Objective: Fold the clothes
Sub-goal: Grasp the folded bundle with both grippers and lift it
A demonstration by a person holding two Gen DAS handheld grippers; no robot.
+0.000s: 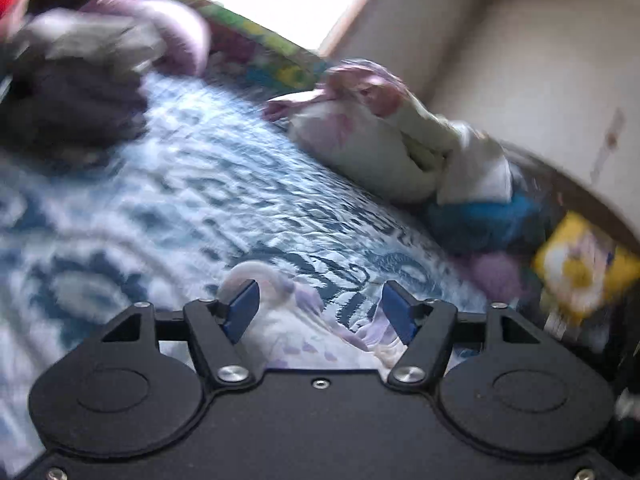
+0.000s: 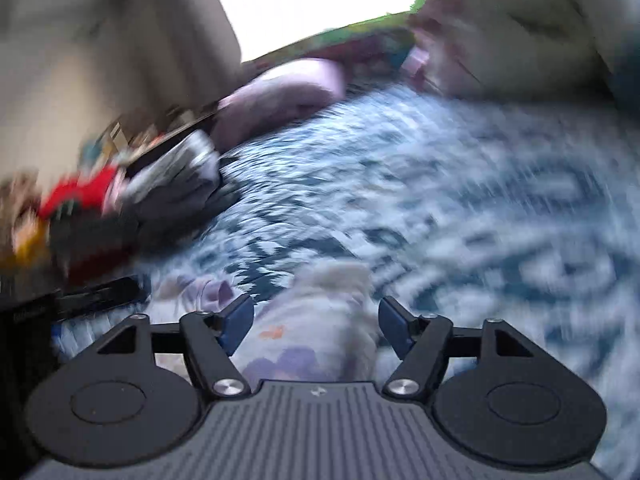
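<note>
Nearest the camera in both wrist views lies a pale garment (image 1: 288,336) with small lilac prints, crumpled on the blue-and-white patterned bedspread (image 1: 208,200). The left gripper (image 1: 318,312) stands over it with jaws wide apart; the cloth is between the blue pads, but they are not pressing it. The right gripper (image 2: 316,322) is the same: jaws wide apart, the same pale garment (image 2: 316,320) rising between them and not pinched. Both views are blurred, so the edges of the cloth are hard to read.

I judge the step in hand is to take the garment for spreading. To do it well, each gripper should close on one single layer at an outer edge, not on the bunched middle, and then the two should draw apart over a bare part of the bedspread.

Counting from left to right in the left wrist view: one dark pile of clothes (image 1: 76,92) at far left with a lilac piece on top, one pale garment near, one white-and-pink bundle (image 1: 380,148) at far right, one blue item (image 1: 480,220) beside it, and one yellow object (image 1: 584,268) at the right edge. Two grippers.
</note>
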